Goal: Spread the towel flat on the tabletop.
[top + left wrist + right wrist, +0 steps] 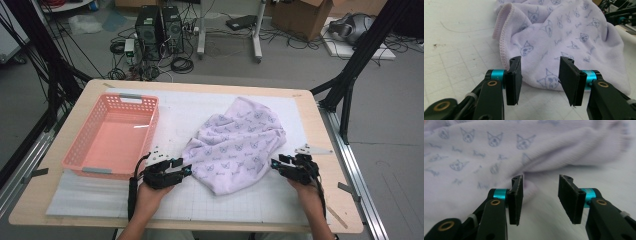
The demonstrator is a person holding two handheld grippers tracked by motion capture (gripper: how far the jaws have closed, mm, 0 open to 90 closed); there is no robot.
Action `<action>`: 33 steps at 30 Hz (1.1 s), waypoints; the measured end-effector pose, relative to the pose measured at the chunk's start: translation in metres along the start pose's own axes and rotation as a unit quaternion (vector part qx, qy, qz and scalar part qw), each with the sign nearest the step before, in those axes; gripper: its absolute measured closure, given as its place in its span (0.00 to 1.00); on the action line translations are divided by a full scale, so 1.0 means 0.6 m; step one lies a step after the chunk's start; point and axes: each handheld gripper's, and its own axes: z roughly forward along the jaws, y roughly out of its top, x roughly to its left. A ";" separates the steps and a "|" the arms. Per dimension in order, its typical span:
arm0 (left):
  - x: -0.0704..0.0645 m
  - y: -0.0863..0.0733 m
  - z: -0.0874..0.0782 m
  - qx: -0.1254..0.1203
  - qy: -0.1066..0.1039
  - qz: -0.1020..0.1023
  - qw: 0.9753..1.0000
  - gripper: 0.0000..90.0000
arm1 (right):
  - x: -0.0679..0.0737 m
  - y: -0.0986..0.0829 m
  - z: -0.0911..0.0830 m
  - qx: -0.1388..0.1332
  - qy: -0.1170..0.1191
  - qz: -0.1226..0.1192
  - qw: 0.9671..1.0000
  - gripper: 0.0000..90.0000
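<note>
A lilac towel (239, 141) printed with cat faces lies crumpled on the white mat in the middle of the table. My left gripper (186, 169) is open at the towel's left edge, just short of it. In the left gripper view the towel's hemmed edge (549, 50) lies right behind my open left gripper (540, 76). My right gripper (275, 164) is open at the towel's right edge. In the right gripper view the towel (499, 152) spreads ahead and to the left of my open right gripper (541, 195), with nothing between its jaws.
A pink plastic basket (112, 136) stands empty on the left of the table, close behind my left hand. A white gridded mat (210, 197) covers the wooden table top (330, 165). Black frame legs, computers and cables stand on the floor beyond.
</note>
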 end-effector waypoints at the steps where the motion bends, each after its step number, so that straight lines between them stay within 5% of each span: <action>1: 0.000 -0.001 0.001 0.001 0.001 0.000 1.000 0.59 | 0.004 0.003 0.014 0.006 0.008 -0.001 1.000 0.60; 4: -0.002 -0.002 0.002 0.006 -0.001 0.003 1.000 0.59 | 0.018 0.002 0.043 0.037 0.023 -0.018 0.999 0.74; 6: -0.001 -0.003 0.002 0.006 -0.001 0.002 1.000 0.59 | 0.025 0.002 0.036 0.040 0.026 -0.030 0.998 0.92; 9: -0.001 -0.003 0.002 0.006 -0.002 0.001 1.000 0.59 | 0.024 -0.004 0.010 0.046 0.031 -0.035 0.998 0.94; 14: -0.003 -0.002 0.000 0.003 0.001 0.000 1.000 0.59 | 0.014 -0.035 -0.071 0.035 -0.038 -0.029 0.998 0.94; 20: -0.009 -0.001 0.005 0.006 -0.005 0.006 1.000 0.59 | 0.012 -0.088 -0.157 0.052 -0.099 -0.006 0.994 0.93; 24: -0.009 0.000 0.008 0.009 -0.009 0.000 1.000 0.56 | 0.023 -0.109 -0.183 0.078 -0.090 0.009 0.993 0.80; 28: -0.013 0.000 0.014 0.019 -0.017 -0.003 1.000 0.52 | 0.028 -0.093 -0.189 0.036 -0.094 -0.008 0.995 0.69; 33: -0.019 0.000 0.021 0.029 -0.029 -0.001 0.999 0.51 | 0.053 -0.056 -0.139 0.026 -0.034 -0.048 0.998 0.67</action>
